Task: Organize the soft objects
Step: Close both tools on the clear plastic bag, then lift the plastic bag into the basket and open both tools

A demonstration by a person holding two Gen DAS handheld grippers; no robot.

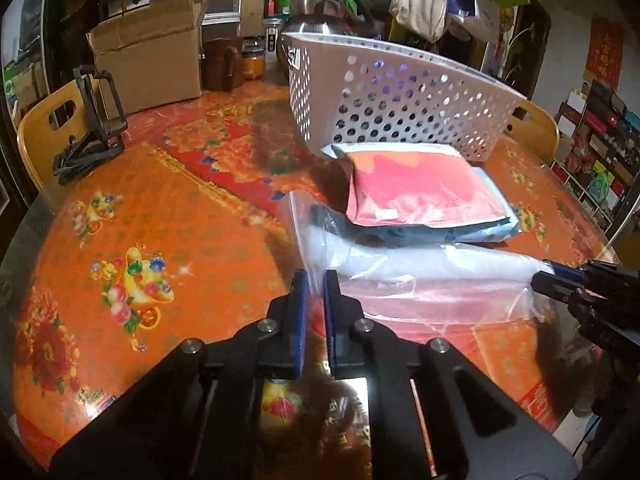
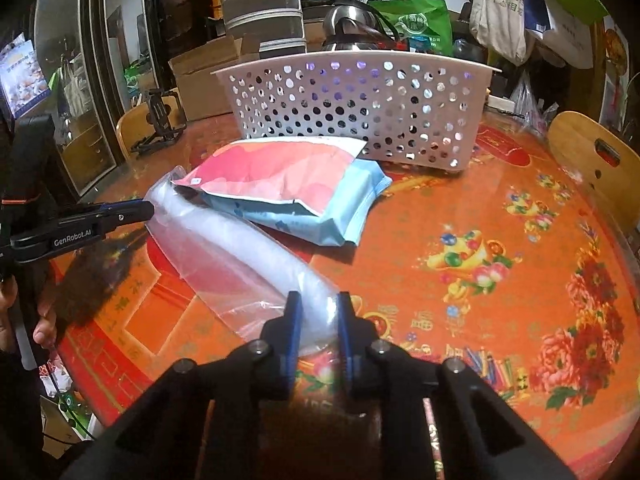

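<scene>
Clearly, the round table (image 2: 460, 208) under its orange floral cover is carrying everything the task needs, and the white perforated basket (image 2: 360, 108) is standing at its far side, open and waiting. Just in front of it, a pink packet (image 2: 280, 176) is lying on a light-blue packet (image 2: 344, 216), both untouched. Nearest the person, the long clear plastic bag (image 2: 240, 256) with a soft white roll inside is lying across the table, one end touching the packets. The right gripper (image 2: 316, 312) is pinching one end of that bag between its blue pads, while the left gripper (image 1: 316, 286) is pressing together on the thin film at the opposite end. To lift well, both hands should probably be rising together and keeping the bag level, since slack film is likely to slip or stretch. Carrying it high enough to clear the stacked packets and the basket's rim looks sensible before lowering it in lengthwise.
</scene>
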